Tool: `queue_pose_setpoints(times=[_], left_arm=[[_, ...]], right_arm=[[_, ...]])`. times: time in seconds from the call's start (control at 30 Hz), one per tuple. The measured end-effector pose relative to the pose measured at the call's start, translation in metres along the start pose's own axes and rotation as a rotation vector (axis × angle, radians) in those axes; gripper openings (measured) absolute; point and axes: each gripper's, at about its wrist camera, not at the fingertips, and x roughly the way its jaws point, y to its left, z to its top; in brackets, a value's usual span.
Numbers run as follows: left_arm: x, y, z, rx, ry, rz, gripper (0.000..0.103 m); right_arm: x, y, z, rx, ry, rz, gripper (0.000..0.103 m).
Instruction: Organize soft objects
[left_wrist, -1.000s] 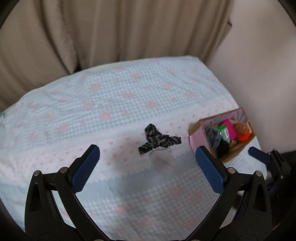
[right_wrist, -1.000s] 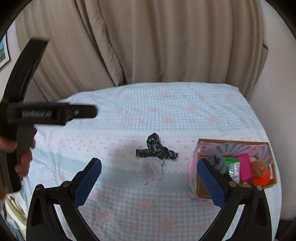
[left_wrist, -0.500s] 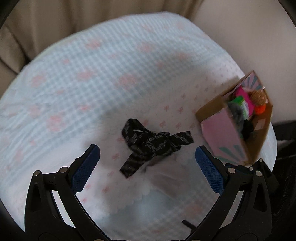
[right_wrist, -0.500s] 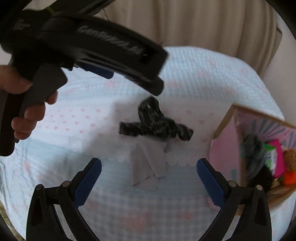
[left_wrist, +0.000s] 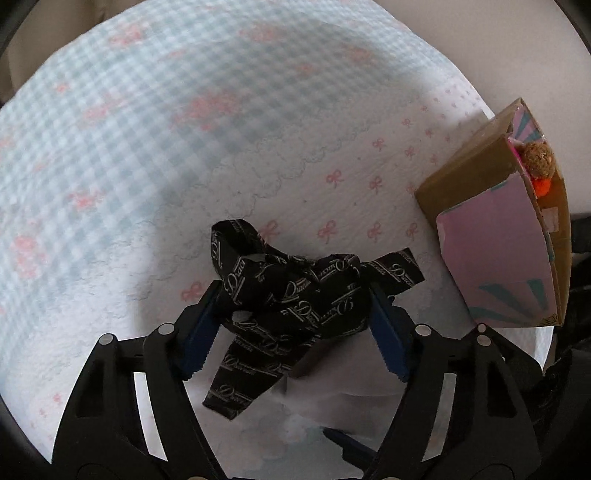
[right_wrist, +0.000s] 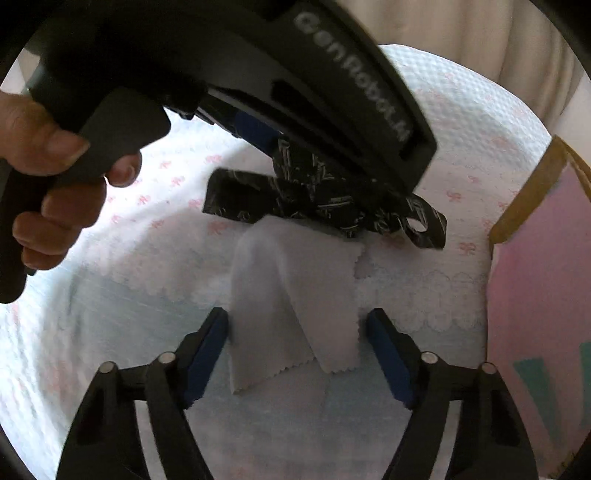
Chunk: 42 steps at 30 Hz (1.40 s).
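Note:
A black printed ribbon bow (left_wrist: 295, 295) lies on the blue-and-pink checked bedspread (left_wrist: 147, 147). My left gripper (left_wrist: 295, 332) straddles the bow's middle, its blue pads (left_wrist: 199, 332) touching both sides, jaws partly closed around it. In the right wrist view the bow (right_wrist: 317, 199) lies under the left gripper's body. A small pale grey cloth (right_wrist: 291, 306) lies just in front of the bow. My right gripper (right_wrist: 297, 354) has its blue pads (right_wrist: 388, 358) on either side of the cloth, narrowed but not pinching it.
A cardboard box (left_wrist: 517, 236) with pink sides stands at the right, holding a brown and orange plush toy (left_wrist: 540, 162). Its pink wall (right_wrist: 535, 295) is close to my right gripper. Beige curtains (right_wrist: 498, 37) hang behind the bed.
Both grippers have dropped down close to the bed and narrowed their jaws. The left now closes around the bow and the right flanks the grey cloth.

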Motion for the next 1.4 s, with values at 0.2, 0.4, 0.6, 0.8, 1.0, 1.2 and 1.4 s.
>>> queue_pose_setpoints(times=[0.2,0.4,0.6,0.8,1.0,1.2,1.4], left_arm=[[0.000,-0.001,-0.003,-0.008,-0.029,-0.019,0.051],[-0.013,0.002,-0.009,-0.020,-0.053,-0.013,0.037],[-0.032,0.004,-0.013,-0.042,-0.078,0.015,0.033],[-0.070,0.001,-0.021,-0.081,-0.133,0.031,0.033],[-0.128,-0.014,-0.032,-0.121,-0.200,0.055,0.033],[-0.199,-0.036,-0.046,-0.211,-0.282,0.073,0.033],[-0.275,-0.066,-0.059,-0.254,-0.372,0.105,0.033]], right_arm=[[-0.003,0.003,-0.003,-0.038,-0.036,-0.033,0.049],[-0.015,0.001,-0.005,-0.048,-0.048,-0.066,0.018],[-0.033,-0.003,-0.004,-0.018,-0.069,-0.067,0.010],[-0.072,-0.001,-0.006,-0.006,-0.104,-0.086,0.010],[-0.131,0.004,-0.007,0.010,-0.160,-0.085,0.010],[-0.193,0.005,0.005,0.051,-0.208,-0.087,0.010],[-0.267,-0.015,0.015,0.107,-0.261,-0.087,0.010]])
